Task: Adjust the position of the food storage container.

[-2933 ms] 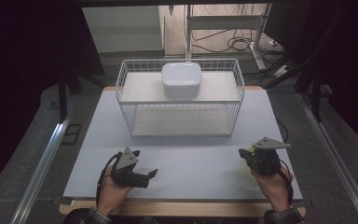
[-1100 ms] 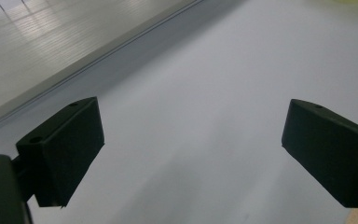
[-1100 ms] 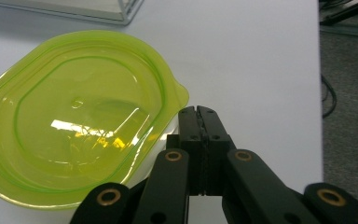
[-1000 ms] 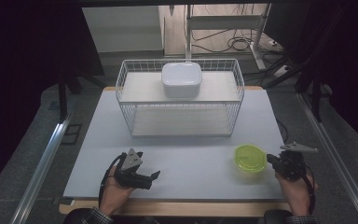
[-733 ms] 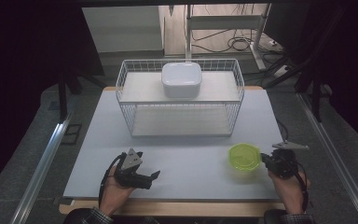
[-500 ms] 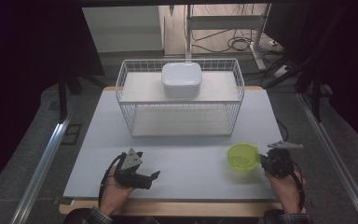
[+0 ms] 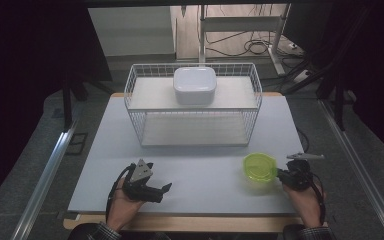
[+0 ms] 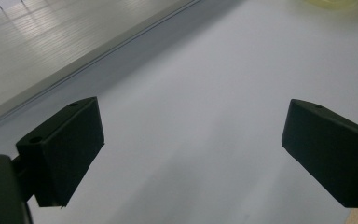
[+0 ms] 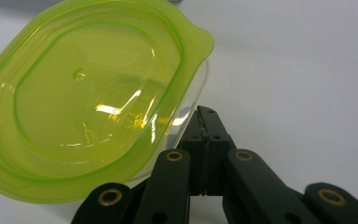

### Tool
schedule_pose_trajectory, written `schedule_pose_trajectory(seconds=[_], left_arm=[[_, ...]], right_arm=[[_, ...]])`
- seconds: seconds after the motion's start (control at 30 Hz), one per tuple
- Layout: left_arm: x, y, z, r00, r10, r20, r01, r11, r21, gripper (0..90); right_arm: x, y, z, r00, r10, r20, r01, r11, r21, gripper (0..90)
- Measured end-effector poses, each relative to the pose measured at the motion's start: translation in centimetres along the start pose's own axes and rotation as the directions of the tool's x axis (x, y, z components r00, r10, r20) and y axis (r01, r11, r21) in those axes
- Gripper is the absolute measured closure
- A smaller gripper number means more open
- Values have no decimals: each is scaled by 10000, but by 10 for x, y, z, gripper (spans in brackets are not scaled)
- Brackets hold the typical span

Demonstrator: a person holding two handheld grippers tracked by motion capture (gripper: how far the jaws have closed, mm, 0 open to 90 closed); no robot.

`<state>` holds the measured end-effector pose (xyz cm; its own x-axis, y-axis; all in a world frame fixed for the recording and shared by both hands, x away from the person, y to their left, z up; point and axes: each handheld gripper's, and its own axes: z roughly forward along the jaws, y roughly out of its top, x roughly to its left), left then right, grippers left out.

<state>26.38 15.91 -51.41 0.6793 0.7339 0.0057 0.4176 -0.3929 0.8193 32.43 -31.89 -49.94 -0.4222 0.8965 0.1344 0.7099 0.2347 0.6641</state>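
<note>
Right hand low at the near right corner of the table [image 7: 195, 150], palm behind the right gripper [image 7: 281, 174], which points left. Its jaws are pressed together, pinching the edge of the green-lidded container [image 7: 260, 167], which sits just in front of the wire basket [image 7: 135, 107]. Left hand rests near the front edge, left gripper [image 7: 166, 188] lying level, jaws spread wide over bare tabletop.
</note>
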Motion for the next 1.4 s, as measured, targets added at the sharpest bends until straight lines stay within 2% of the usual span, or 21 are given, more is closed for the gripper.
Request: schedule_pose_trajectory(seconds=[0.53, 0.7, 1.07, 1.4], left_arm=[[1, 0, 0, 10000, -9, -13, 9, 10000, 24, 52], [1, 0, 0, 10000, -15, -15, 15, 10000, 36, 52], [1, 0, 0, 10000, -10, -21, 10, 10000, 43, 52], [2, -1, 0, 10000, 9, -26, -8, 10000, 59, 52]], right_arm=[[27, 18, 28, 9945, -556, -884, 562, 9984, 42, 894], [37, 23, 36, 9903, -549, -1280, 561, 9984, 59, 894], [65, 31, 52, 9765, -890, -1961, 943, 9954, 179, 894], [96, 35, 67, 9572, -1215, -2627, 1360, 9900, 379, 893]])
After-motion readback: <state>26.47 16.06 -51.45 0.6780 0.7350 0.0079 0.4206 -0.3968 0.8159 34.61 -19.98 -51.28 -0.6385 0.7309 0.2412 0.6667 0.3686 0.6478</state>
